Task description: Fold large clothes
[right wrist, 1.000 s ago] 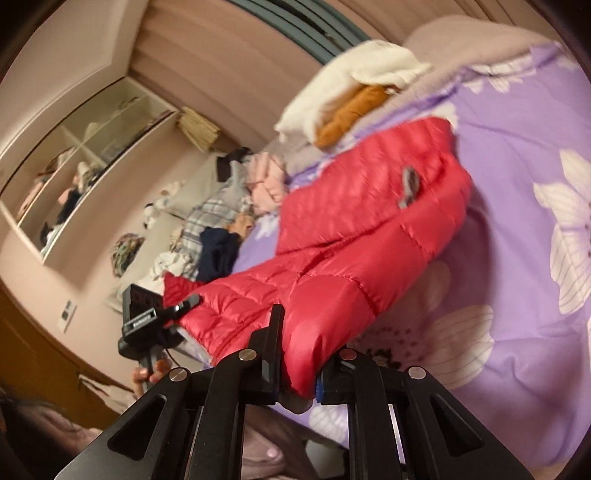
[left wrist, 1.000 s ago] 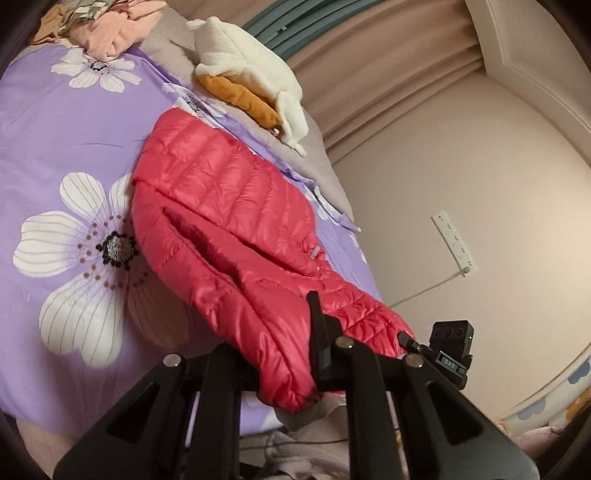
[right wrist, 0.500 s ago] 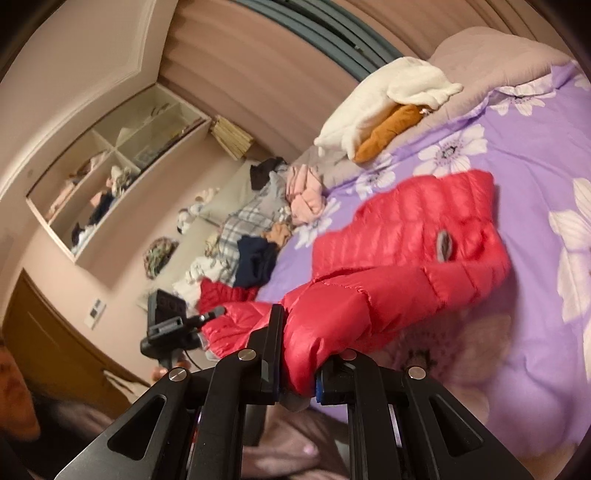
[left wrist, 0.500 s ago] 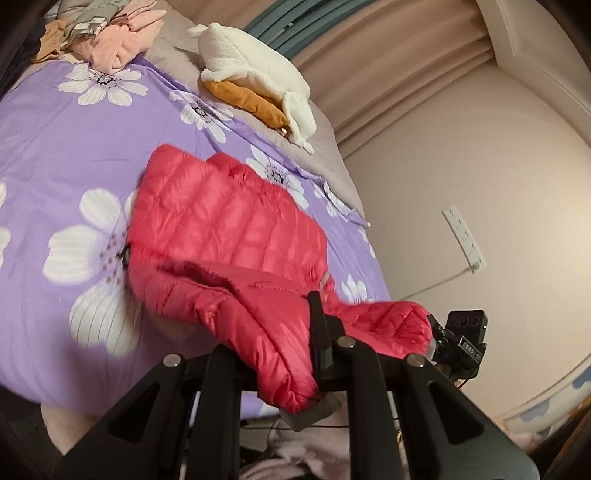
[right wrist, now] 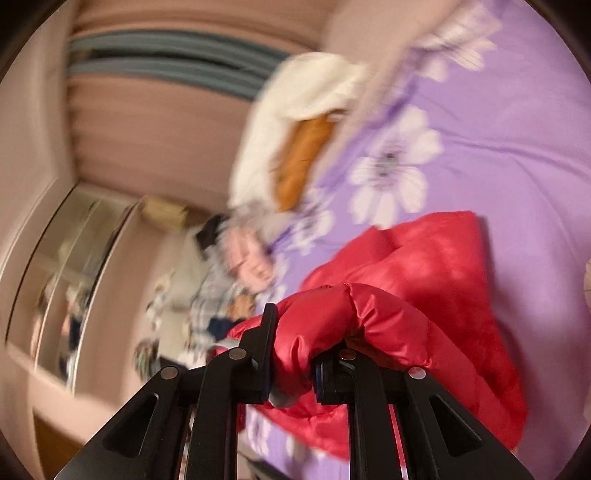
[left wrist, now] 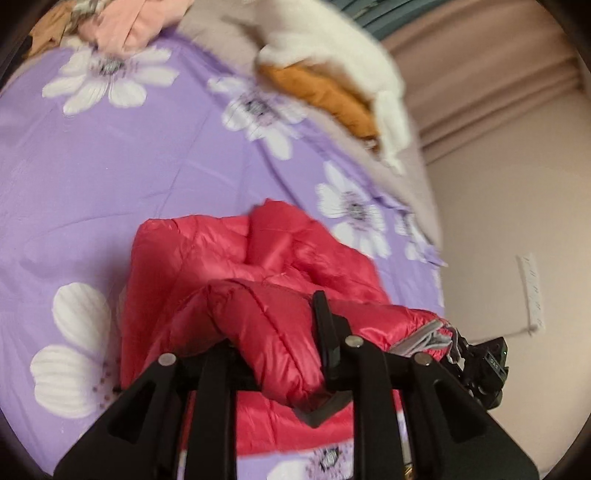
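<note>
Bedroom scene; purple floral bedspread (left wrist: 110, 166) fills the frame. Left gripper (left wrist: 280, 354) and right gripper (right wrist: 291, 358) — lower centre of each view — each pinch a bunched edge of the red down jacket (left wrist: 229, 266), which lies crumpled at mid-frame. Fold apparently under way — no flat, finished layers yet. White-and-orange bundle (left wrist: 332, 74) at upper right.

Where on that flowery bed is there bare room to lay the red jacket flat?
Bare purple bedspread lies between the red puffer jacket and the pink clothes pile. Crowded: the head end, with a white fleece over an orange garment.
</note>
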{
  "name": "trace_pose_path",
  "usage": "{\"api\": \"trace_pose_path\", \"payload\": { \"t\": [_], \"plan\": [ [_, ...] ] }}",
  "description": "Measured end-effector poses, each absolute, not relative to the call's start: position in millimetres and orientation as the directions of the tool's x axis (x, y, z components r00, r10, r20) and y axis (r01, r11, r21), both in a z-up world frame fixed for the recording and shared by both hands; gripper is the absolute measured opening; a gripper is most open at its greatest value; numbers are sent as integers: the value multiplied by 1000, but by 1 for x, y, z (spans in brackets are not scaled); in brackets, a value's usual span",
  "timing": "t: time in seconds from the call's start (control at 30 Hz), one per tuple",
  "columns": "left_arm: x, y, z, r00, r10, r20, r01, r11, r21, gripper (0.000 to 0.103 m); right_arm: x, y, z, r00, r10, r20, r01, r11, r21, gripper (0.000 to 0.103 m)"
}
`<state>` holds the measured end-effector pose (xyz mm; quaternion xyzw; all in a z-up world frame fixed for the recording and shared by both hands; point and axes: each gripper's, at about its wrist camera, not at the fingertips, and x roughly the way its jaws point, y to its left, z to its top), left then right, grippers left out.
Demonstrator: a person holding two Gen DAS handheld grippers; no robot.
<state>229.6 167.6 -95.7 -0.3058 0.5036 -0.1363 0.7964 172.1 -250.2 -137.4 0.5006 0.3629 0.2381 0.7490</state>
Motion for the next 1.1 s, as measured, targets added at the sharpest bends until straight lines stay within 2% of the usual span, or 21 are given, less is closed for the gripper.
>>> {"api": "trace_pose_path", "payload": {
  "t": [0.17,0.2,0.23,0.27,0.3,0.33,0.37,0.43,0.6,0.7,0.83,0.93,1.0,1.1],
  "plan": [
    [265,168,-129,408,-538,-738,-189,741,-644,29,208,-255,-178,597,715,-364,167,333,928,21],
    [269,170,-132,405,-550,-730,-203,724,-659,31,212,-257,-183,598,720,-352,179,308,934,26],
    [272,172,-132,408,-563,-719,-204,711,-673,37,214,-259,-187,602,730,-323,185,266,946,41],
    [274,175,-132,415,-578,-702,-202,694,-691,45,214,-262,-190,613,738,-282,184,214,959,49],
    [275,178,-131,423,-586,-691,-201,683,-702,48,214,-264,-190,624,739,-256,181,182,967,63],
    [276,182,-130,434,-588,-682,-202,675,-710,54,214,-267,-188,638,734,-231,175,154,973,67],
    [277,186,-128,448,-591,-671,-204,663,-720,62,214,-270,-187,648,729,-219,169,142,975,68],
    [276,191,-124,477,-582,-658,-205,655,-728,68,213,-273,-182,663,715,-221,165,148,975,68],
    [273,196,-114,503,-521,-690,-204,704,-680,69,215,-269,-170,653,701,-287,143,258,955,68],
    [258,188,-94,526,-473,-707,-124,780,-613,75,209,-260,-151,641,674,-368,95,406,909,68],
    [227,162,-70,540,-366,-758,15,905,-426,76,190,-236,-114,652,572,-498,-25,672,740,68],
    [202,145,-62,572,-287,-769,82,952,-295,76,171,-211,-91,695,433,-574,-80,840,537,68],
    [184,134,-61,598,-237,-766,119,971,-207,76,156,-191,-82,721,358,-593,-124,909,398,68],
    [169,123,-67,622,-204,-756,153,978,-139,76,138,-161,-83,732,295,-615,-188,954,234,68]
  ]
}}
